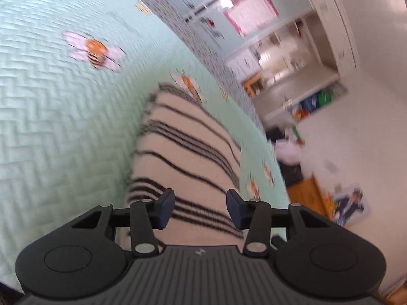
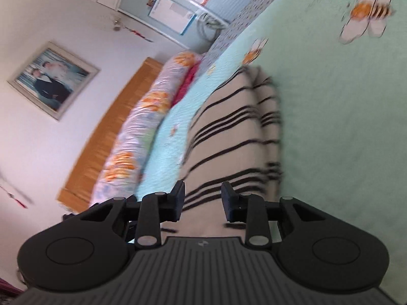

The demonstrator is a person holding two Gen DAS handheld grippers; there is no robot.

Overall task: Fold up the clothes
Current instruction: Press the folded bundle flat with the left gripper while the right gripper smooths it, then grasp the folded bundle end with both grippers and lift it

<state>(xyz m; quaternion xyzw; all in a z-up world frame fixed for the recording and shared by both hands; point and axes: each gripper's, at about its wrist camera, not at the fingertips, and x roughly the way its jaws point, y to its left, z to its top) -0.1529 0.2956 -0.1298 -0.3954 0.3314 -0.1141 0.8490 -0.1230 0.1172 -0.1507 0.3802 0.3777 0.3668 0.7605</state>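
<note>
Lying folded lengthwise on the mint-green quilted bedspread [image 1: 51, 117], the cream knitted garment with black stripes [image 1: 188, 152] is filling centre frame while the left gripper [image 1: 200, 209] and right gripper [image 2: 202, 202] are hovering with fingers apart, gripping nothing, likely needing a fresh grasp for another fold.

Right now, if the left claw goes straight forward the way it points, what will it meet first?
Most likely the striped garment, which lies on the green bedspread directly ahead of the open left claw and stretches away from it. Depth is hard to judge in this blurred view, so contact may come almost at once.
</note>
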